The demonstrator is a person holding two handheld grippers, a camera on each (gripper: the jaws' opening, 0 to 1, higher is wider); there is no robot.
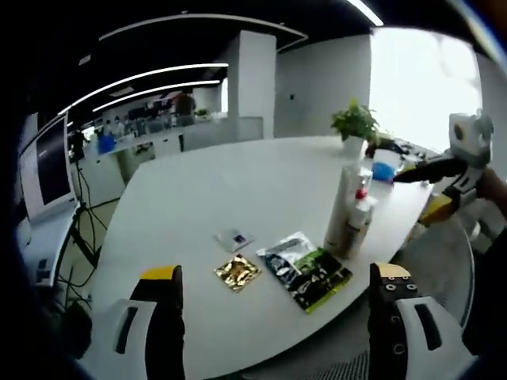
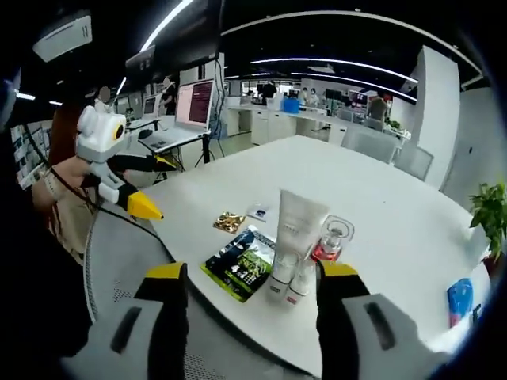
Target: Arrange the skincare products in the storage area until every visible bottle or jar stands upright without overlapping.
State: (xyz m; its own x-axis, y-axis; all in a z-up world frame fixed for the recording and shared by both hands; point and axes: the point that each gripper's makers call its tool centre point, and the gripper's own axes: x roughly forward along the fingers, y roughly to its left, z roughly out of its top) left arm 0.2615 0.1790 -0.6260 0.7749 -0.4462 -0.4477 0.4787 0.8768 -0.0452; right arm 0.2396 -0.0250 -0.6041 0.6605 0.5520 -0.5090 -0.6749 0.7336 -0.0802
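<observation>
Right gripper (image 2: 252,273) nearer: tube (image 2: 295,226) upright just ahead between its wide, empty jaws. Left gripper (image 1: 277,281) open, empty, farther off.

Open-plan office, dark ceiling with long light strips (image 1: 150,75). Big white counter (image 1: 238,182) with a potted plant (image 1: 354,124) at its far edge, bright window (image 1: 420,79) behind. Desks with monitors (image 2: 196,103) line the room's edge.
</observation>
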